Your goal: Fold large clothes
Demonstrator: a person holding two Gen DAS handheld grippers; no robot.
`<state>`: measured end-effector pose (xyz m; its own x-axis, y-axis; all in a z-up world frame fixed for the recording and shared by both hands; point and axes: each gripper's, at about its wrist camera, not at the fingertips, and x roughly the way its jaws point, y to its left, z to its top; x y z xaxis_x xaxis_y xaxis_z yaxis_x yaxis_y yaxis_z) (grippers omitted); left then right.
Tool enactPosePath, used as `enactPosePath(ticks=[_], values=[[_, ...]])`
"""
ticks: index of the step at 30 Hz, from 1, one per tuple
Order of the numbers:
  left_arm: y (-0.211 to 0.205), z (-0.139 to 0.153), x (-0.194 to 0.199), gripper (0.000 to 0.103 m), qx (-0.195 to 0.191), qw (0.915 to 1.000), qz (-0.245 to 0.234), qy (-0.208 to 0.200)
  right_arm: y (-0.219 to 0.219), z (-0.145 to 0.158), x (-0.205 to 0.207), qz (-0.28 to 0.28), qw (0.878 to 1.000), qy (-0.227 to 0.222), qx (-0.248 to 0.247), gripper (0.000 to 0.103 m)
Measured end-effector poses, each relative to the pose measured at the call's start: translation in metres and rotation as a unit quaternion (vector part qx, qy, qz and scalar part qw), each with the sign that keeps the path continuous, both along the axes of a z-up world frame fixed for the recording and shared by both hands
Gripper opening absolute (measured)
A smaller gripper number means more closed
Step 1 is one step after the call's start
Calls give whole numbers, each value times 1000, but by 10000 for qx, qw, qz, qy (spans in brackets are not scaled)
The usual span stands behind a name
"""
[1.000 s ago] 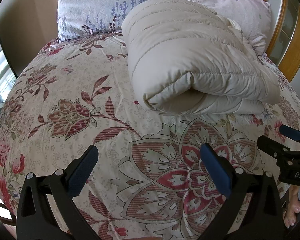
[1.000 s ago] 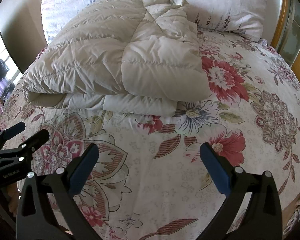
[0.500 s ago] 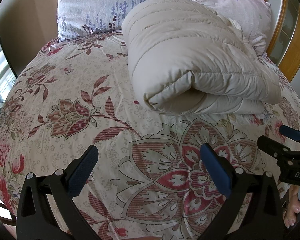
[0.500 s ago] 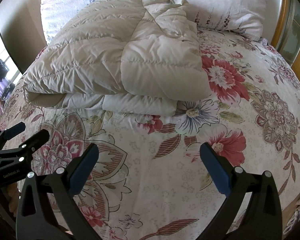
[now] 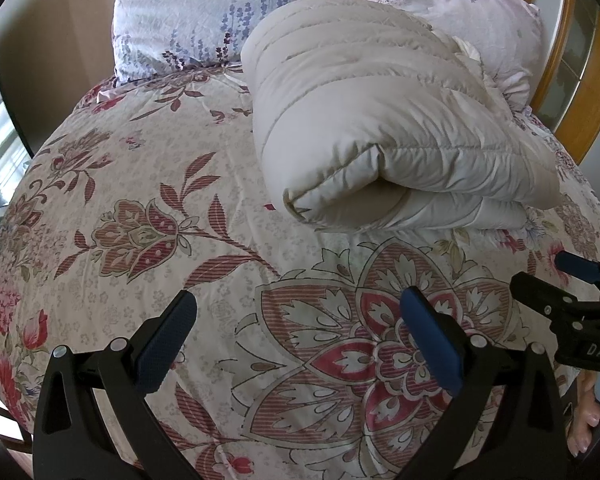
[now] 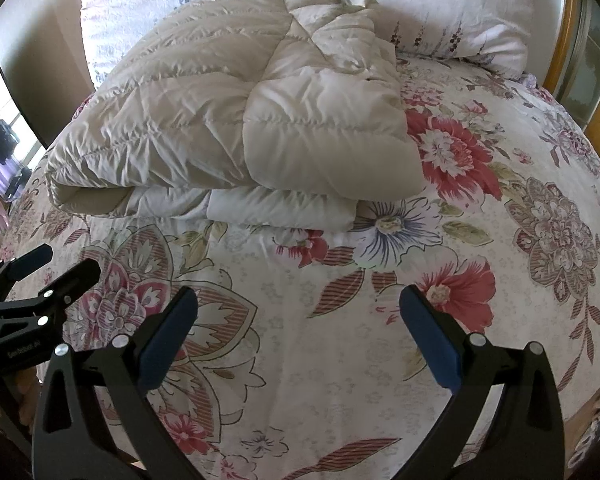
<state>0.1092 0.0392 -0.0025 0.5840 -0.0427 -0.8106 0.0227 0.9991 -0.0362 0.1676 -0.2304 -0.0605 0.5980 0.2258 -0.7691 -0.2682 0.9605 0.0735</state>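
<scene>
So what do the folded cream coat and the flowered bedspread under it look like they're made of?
Folded cream coat: likely down-filled nylon or polyester; slight sheen, puffy stitched channels. Flowered bedspread: looks like matte printed cotton or a blend; soft, faintly creased, no shine.

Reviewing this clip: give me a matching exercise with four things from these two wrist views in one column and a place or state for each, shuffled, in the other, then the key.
Things:
1. cream puffer coat
2. pillows
3. left hand-held gripper
4. floral bedspread

Places or states:
A. propped at the head of the bed, behind the folded bundle
B. open, empty, hovering over the near part of the bed
C. folded into a thick bundle, lying on the bed
D. spread flat, covering the bed under everything else

Pairs: 1-C, 2-A, 3-B, 4-D
</scene>
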Motion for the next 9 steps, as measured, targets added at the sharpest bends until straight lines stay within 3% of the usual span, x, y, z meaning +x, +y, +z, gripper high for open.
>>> enactPosePath(ticks=[9], values=[[1,0,1,102,5,10000,7,24,0,1,0,-13,10000,-6,19,101]])
